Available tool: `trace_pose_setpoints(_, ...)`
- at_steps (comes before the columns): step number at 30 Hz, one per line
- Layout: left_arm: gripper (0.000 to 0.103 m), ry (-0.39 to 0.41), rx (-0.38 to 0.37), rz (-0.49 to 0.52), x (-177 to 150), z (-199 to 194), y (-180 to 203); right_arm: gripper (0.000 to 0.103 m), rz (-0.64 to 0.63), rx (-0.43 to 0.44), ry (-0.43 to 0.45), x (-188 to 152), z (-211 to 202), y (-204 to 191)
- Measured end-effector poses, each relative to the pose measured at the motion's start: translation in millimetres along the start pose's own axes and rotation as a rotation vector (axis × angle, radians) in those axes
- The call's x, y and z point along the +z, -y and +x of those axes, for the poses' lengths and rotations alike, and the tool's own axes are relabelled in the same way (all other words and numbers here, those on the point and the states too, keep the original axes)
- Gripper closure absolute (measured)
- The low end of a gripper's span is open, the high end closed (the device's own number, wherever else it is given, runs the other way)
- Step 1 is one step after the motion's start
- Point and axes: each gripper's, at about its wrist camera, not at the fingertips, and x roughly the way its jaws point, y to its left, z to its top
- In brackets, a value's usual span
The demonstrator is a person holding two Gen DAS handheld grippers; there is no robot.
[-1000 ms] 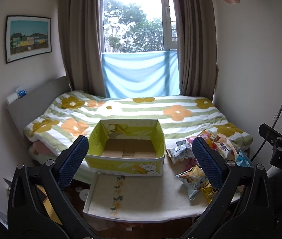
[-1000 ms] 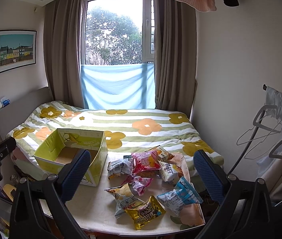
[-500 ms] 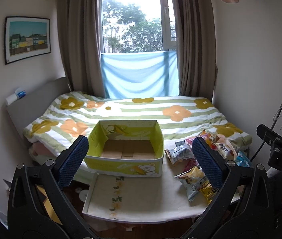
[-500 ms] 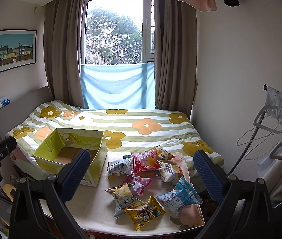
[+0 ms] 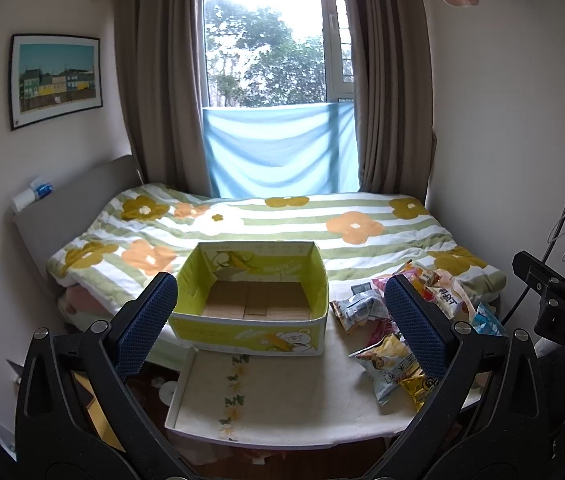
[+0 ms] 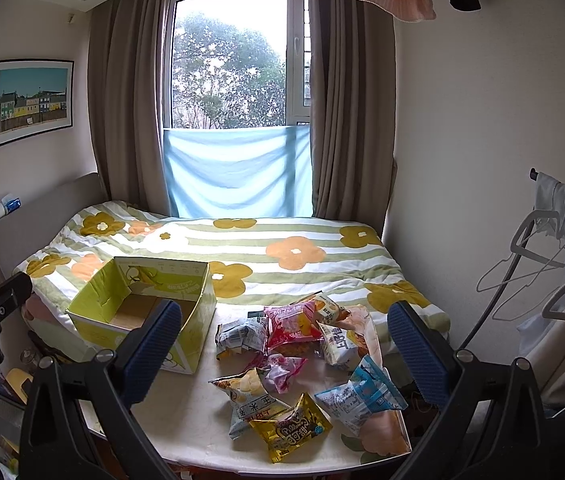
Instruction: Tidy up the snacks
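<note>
Nearest, both hand-held tools raised above the table's near edge: left gripper spread wide, blue ribbed pads far apart, nothing between them; right gripper likewise wide open and empty, blue pads well clear of everything below. Beneath, a pale table with a strip of flower print down its left part, bare in the near left half. On the right half, a loose heap of snack packets lying flat or overlapping: closest, a gold packet near the front edge, touching a yellow-and-grey chip bag just behind and to its left; to the right, a blue-and-white packet; further in, a small pink packet, then a red-pink bag overlapping a grey foil packet on its left and a white-and-orange bag on its right. At the far left of the table, beside the heap but apart from it, an open yellow-green cardboard box with banana pictures, upright, only plain brown floor showing inside. Behind table and box, a bed under a green-striped quilt with orange and mustard flowers, grey headboard along the left wall. Farther still, brown curtains framing a window with a blue cloth across its lower part, trees outside. On the left wall, a framed picture of coloured houses; at the right edge, hangers and hanging clothes.
</note>
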Motion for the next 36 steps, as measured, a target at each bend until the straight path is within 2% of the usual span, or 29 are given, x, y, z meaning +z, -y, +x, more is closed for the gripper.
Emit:
trace_pose_setpoints(19, 0.000, -0.001, 0.000, 0.000, -1.1, 0.2, 0.2, 0.000, 0.001, 0.000, -0.003, 0.5, -0.3, 0.1)
trace_pose_setpoints(26, 0.001, -0.042, -0.018, 0.021, -0.3, 10.2, 0.5, 0.000, 0.017, -0.019, -0.025, -8.1, 1.6, 0.1)
trace_pose_setpoints(30, 0.001, -0.097, -0.072, 0.055, -7.5, 28.3, 5.6, 0.000, 0.051, -0.056, -0.066, -16.7, 6.4, 5.4)
trace_pose_setpoints(36, 0.001, -0.202, -0.213, 0.134, -33.6, 68.7, 33.3, 0.000, 0.137, -0.143, -0.171, -42.3, 16.3, 24.6)
